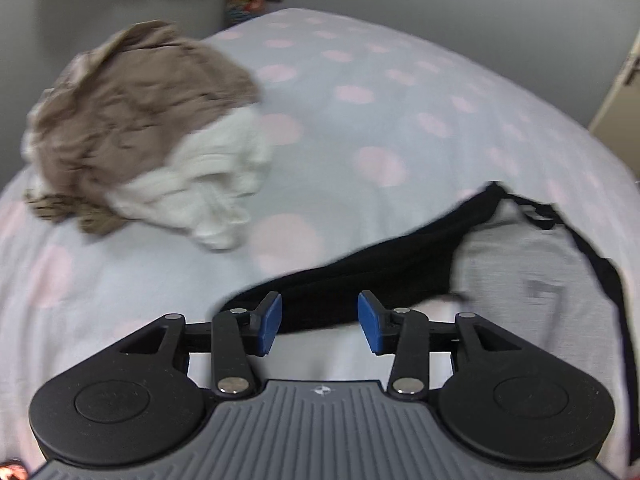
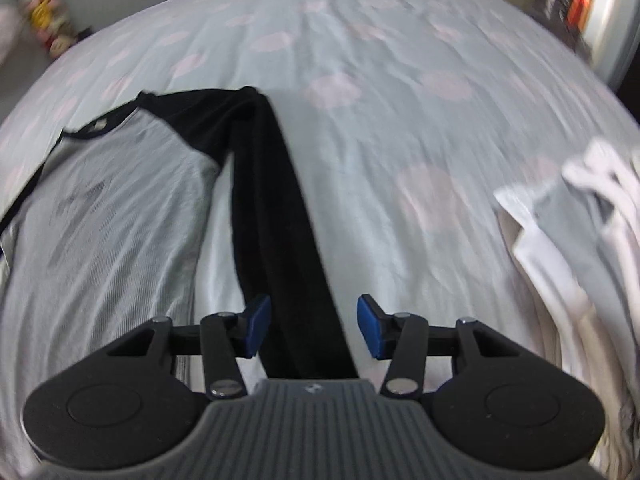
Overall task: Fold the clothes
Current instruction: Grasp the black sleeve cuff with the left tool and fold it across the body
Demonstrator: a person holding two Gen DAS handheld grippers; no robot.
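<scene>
A grey shirt with black sleeves [image 2: 116,184] lies flat on the bed. In the right wrist view one black sleeve [image 2: 276,208] runs straight toward me and passes between the open blue pads of my right gripper [image 2: 314,330]. In the left wrist view the same shirt [image 1: 520,264] lies at the right, and its other black sleeve [image 1: 360,280] crosses just beyond my open left gripper [image 1: 320,322]. Neither gripper holds anything.
The bed sheet [image 2: 400,80] is pale blue with pink spots. A heap of brown and white clothes [image 1: 140,128] lies at the left in the left wrist view. A stack of pale folded clothes [image 2: 580,260] sits at the right in the right wrist view.
</scene>
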